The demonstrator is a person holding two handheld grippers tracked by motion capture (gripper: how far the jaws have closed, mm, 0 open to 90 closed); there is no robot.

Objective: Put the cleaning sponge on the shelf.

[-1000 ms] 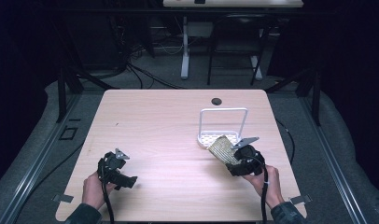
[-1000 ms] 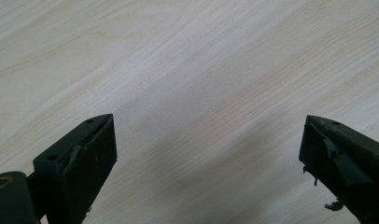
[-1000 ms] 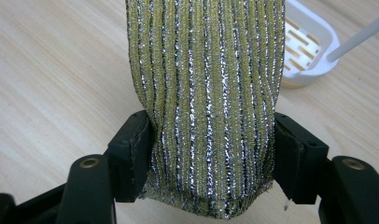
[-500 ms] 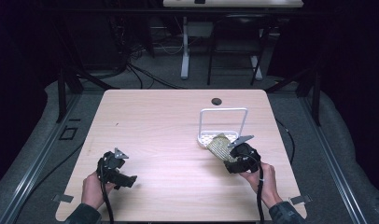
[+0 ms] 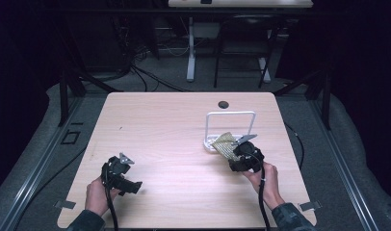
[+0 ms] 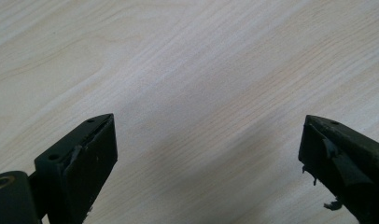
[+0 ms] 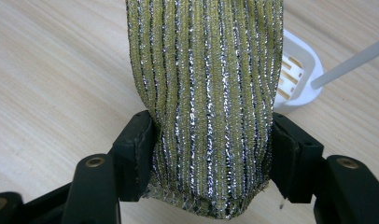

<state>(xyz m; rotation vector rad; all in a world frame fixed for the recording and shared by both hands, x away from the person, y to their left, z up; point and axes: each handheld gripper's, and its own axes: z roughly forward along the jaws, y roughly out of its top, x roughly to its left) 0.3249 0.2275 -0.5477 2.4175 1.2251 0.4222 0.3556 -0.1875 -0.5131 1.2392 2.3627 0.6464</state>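
The pale wooden table (image 5: 160, 125) has 1 black round hole (image 5: 224, 104) near its far edge. Beyond the table, dark cables (image 5: 146, 77) cross the floor.

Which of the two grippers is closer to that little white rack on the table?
The right. The right gripper sits just in front of the white rack, holding a yellow-green sponge. The left gripper rests far across the table, fingers wide apart.
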